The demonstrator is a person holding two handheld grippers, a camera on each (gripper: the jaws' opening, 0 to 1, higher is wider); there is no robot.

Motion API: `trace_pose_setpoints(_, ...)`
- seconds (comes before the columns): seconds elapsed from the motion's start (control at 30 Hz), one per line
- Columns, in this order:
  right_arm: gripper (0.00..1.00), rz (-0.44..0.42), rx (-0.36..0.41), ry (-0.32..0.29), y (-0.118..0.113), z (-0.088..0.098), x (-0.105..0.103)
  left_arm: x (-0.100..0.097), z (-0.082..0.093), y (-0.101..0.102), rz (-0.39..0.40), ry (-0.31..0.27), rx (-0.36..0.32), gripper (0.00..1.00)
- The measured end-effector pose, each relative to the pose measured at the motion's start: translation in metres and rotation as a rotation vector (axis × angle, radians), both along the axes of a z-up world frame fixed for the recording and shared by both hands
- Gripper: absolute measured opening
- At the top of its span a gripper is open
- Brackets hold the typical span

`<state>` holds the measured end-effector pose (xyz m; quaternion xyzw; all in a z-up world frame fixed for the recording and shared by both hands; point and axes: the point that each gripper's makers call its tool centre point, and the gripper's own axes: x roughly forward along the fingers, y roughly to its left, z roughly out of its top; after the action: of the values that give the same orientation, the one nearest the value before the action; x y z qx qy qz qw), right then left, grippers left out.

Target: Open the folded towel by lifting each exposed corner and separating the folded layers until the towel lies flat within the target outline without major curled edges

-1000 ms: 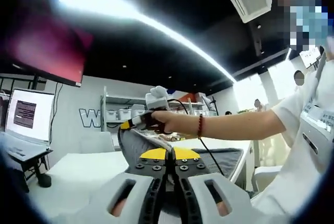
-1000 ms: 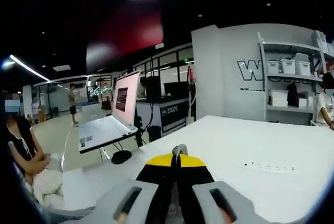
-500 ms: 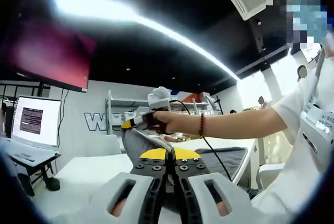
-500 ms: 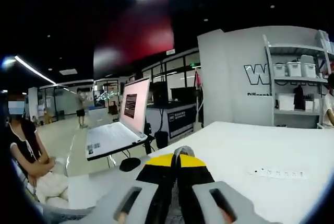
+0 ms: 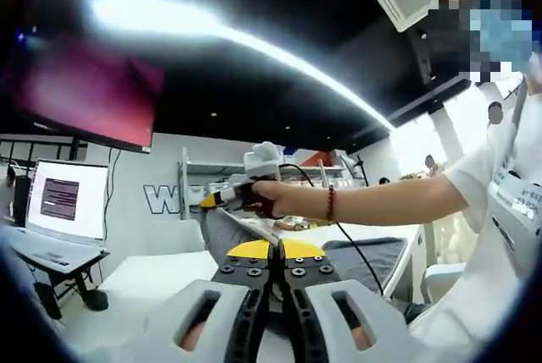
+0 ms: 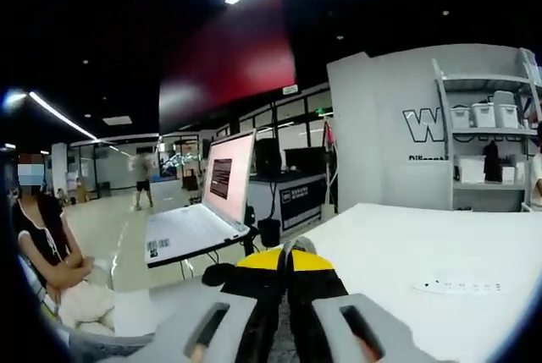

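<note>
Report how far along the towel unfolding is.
Done: both grippers have a hold; the right gripper is shut on a grey towel edge, and the left gripper is shut with cloth at its tips. In hand: the towel is lifted above the white table. Left: spreading it flat; no outline shows.

The left gripper (image 5: 279,249) had yellow-tipped black jaws studded with screws, set on pale grey slotted finger mounts. The right gripper (image 6: 287,255) matched it, and a black cable trailed below that gripper. The person (image 5: 500,202) wore a white short-sleeved shirt and a red bead bracelet (image 5: 329,203).
</note>
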<state>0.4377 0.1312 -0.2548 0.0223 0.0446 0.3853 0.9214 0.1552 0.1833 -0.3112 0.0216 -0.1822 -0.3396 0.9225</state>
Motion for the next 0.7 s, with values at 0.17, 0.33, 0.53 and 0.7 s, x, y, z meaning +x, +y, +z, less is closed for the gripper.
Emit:
trace_pose_setpoints(0.17,0.0,0.007,0.011,-0.016,0.006,0.004,-0.002,0.0,0.001,0.005,0.005,-0.003,-0.001,0.0)
trace_pose_setpoints(0.33,0.0,0.018,0.015,-0.024,0.014,0.007,-0.004,-0.001,0.003,0.011,0.018,-0.006,-0.007,0.0)
trace_pose_setpoints(0.53,0.0,0.031,0.007,-0.041,0.024,0.009,-0.005,-0.002,0.001,0.017,0.037,-0.007,-0.004,0.0)
trace_pose_setpoints(0.7,0.0,0.045,0.008,-0.043,0.03,0.006,-0.006,-0.002,-0.001,0.021,0.046,-0.004,-0.003,0.0)
